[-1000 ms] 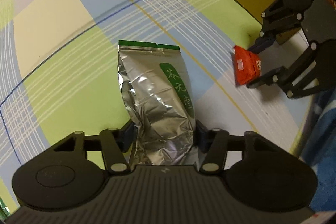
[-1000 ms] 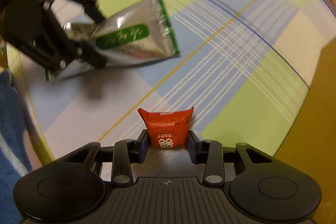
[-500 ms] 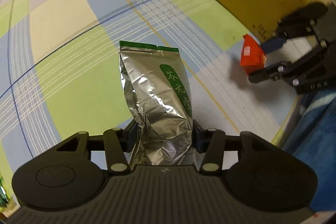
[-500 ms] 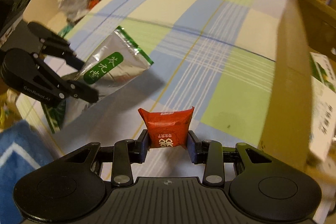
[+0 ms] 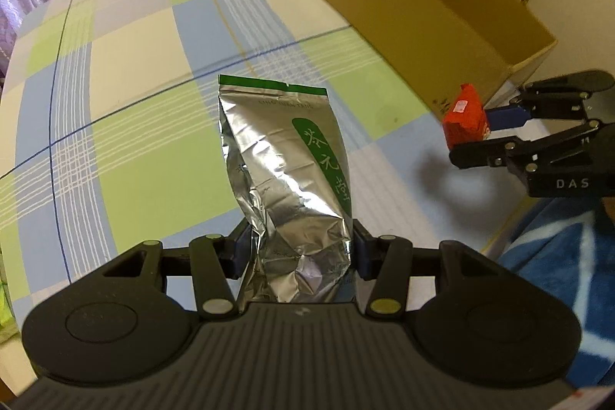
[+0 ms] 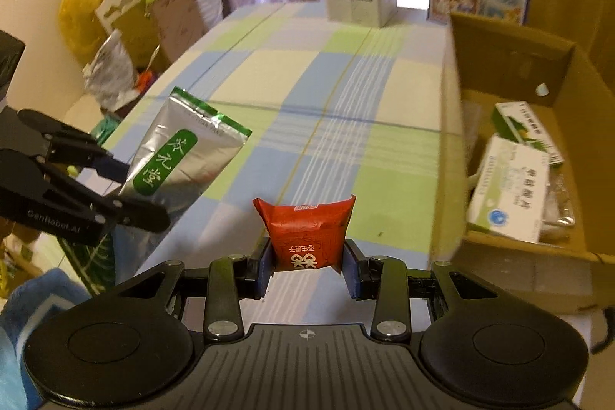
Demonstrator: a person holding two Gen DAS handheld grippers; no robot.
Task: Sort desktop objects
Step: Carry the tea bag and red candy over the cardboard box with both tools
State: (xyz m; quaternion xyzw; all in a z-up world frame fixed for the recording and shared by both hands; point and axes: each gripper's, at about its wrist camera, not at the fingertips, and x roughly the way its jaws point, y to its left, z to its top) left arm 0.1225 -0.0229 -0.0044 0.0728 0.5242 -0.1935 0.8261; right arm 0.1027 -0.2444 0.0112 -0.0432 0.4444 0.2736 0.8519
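Foil pouch is clamped low in the left gripper and red packet in the right gripper, both above the tablecloth; the pouch's crumpled base could slip before reaching the box beyond.

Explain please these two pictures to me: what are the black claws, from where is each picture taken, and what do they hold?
No robot here: a person carries a two-finger gripper in each hand, each with its own camera looking along the fingers. The left camera shows the left gripper clamped on a silver foil pouch. The right camera shows the right gripper shut on a small red packet. Both are held above a checked tablecloth. Beside it stands an open cardboard box with cartons inside.
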